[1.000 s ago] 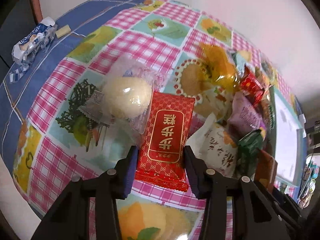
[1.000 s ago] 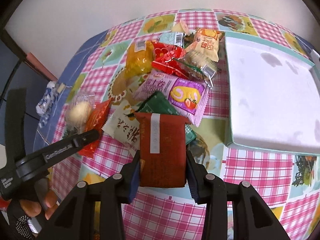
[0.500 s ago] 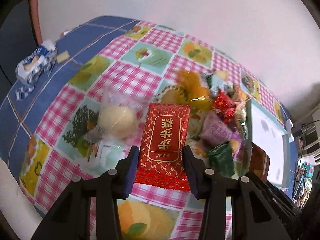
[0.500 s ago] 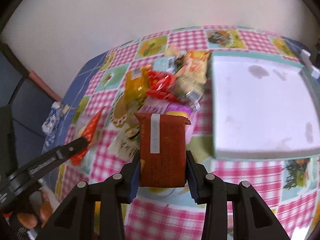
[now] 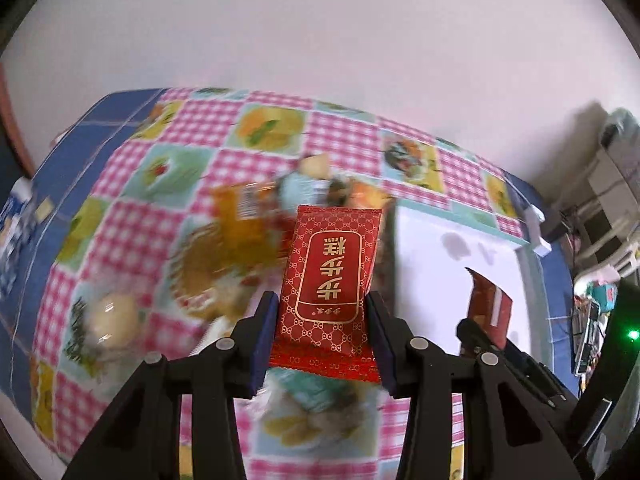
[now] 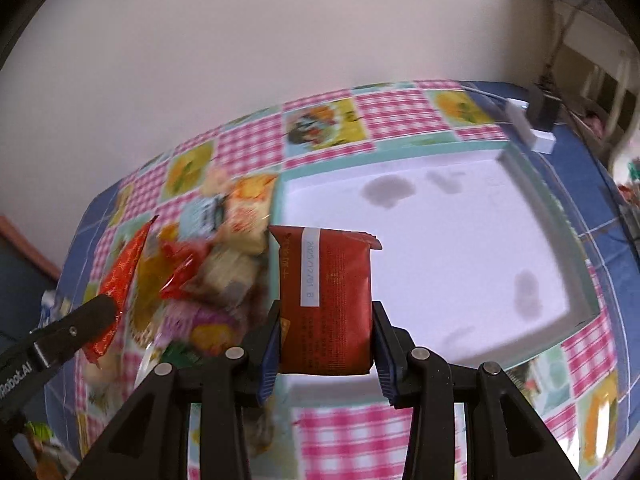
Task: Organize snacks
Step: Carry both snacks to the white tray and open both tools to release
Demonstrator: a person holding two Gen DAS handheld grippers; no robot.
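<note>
Left wrist view, table: we saw a table [image 5: 344, 144] under a pink-checked cloth with fruit squares and a blue border, running back to a pale wall [image 5: 320, 32].
Right wrist view, tray: a white tray [image 6: 460, 248] with a teal rim lay on the right part of the table, its floor bare apart from a few grey marks.
Snack pile: we found a blurred pile of snack packets [image 6: 224, 256] on the cloth just left of the tray, orange, red and pale wrappers overlapping; the blur kept us from telling single packets apart.
Left gripper: our left gripper [image 5: 322, 326] stood narrow, both pads pressing the long sides of the red packet with gold lettering [image 5: 332, 280].
Red packet: it stood upright between the pads, clear of the cloth, over the pile's right edge and just left of the tray.
Right gripper: our right gripper [image 6: 325, 332] was likewise narrow, clamped on the dark red-brown packet [image 6: 326, 300], which showed its back seam and a white date strip.
Brown packet: it hung over the tray's near left corner, off the floor of the tray.
Cross views: in the left wrist view the brown packet showed at the right over the tray; in the right wrist view the red packet showed edge-on at the far left.
Round bun: we made out a pale round bun in clear wrap [image 5: 114, 316] on the cloth at the near left, well apart from the tray.
</note>
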